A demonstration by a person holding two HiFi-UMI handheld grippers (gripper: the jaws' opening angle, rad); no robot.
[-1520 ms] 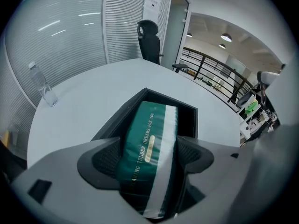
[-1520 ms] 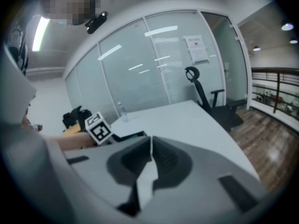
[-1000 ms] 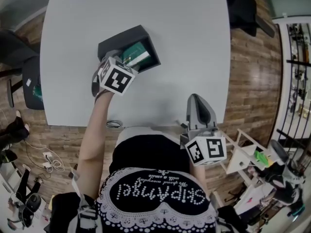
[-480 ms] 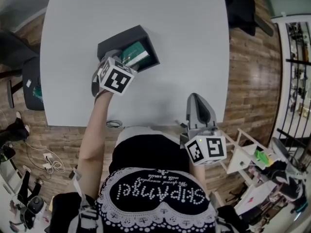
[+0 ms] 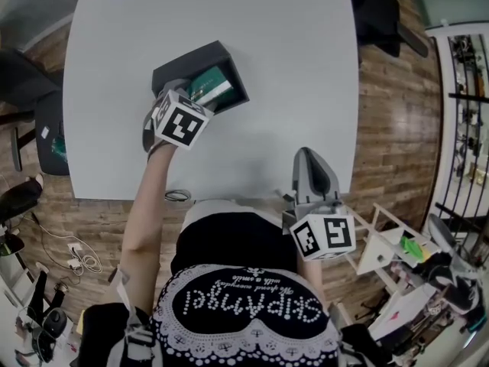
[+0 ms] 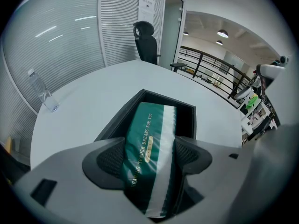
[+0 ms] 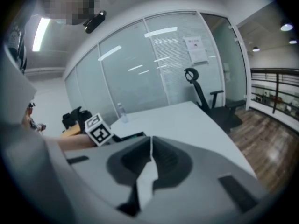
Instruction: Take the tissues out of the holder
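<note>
Green tissue pack [image 6: 145,125], part inside black holder [image 5: 191,58], was clamped by left gripper [image 6: 150,158]; right gripper [image 7: 150,157], jaws pressed together empty, hung at 5 o'clock edge of table [image 5: 290,67].

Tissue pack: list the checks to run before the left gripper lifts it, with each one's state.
1. Left gripper shut on the tissue pack: ok.
2. Pack centred between the jaws: ok.
3. Pack out of the holder: not ok, its far end lies inside.
4. Holder steadied: not ok, the right gripper is shut and empty at the table edge, apart from it.
5. Water bottle away from the holder: ok.
6. Grip firm enough to lift: cannot tell.
</note>
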